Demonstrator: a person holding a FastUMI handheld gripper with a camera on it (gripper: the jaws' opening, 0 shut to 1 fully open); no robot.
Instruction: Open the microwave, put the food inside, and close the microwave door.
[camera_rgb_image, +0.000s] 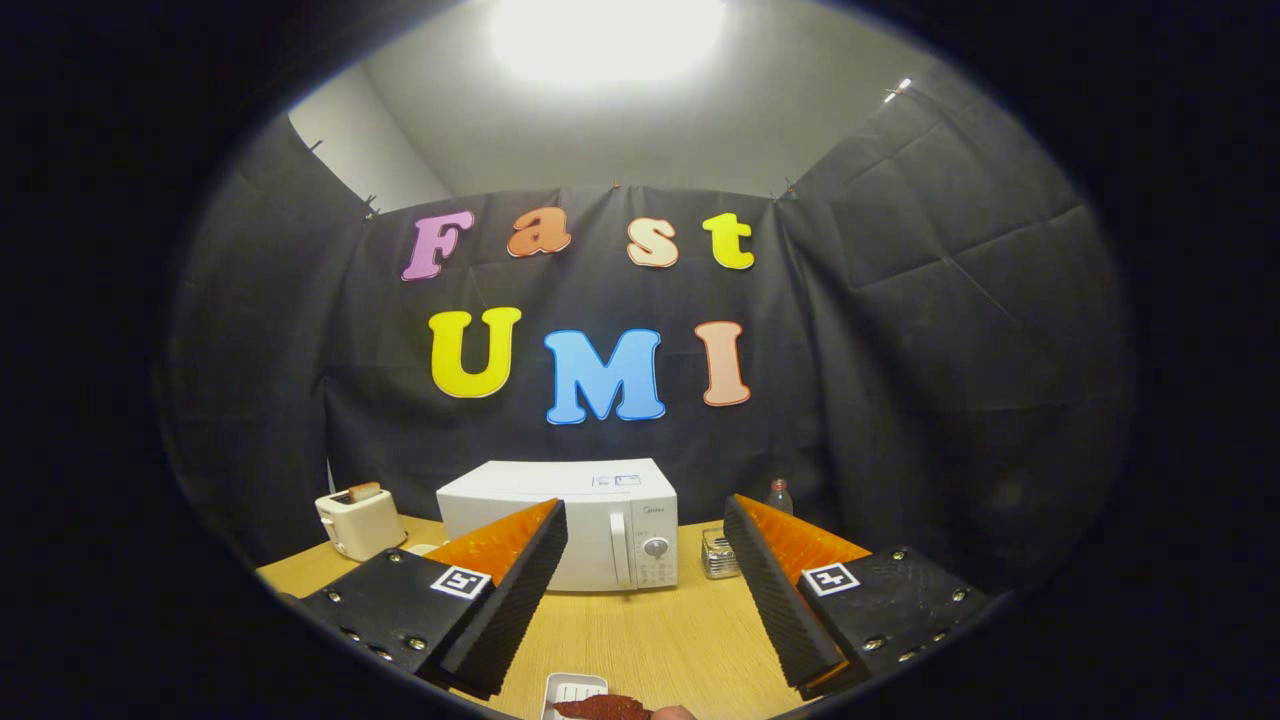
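Wooden table, closed microwave, tongs apart.

Pale wood-grain worktop, matt and smooth. Glossy white microwave, door shut, with smooth plastic-looking control panel. Cream toaster with soft sheen. Small clear glass-like jar beside microwave. Wide-apart fingers of hand-held gripper lined with ribbed, matt foam-like pads. White glossy tray nearest, carrying dark red, rough-surfaced food. Matt black cloth wall, creased.
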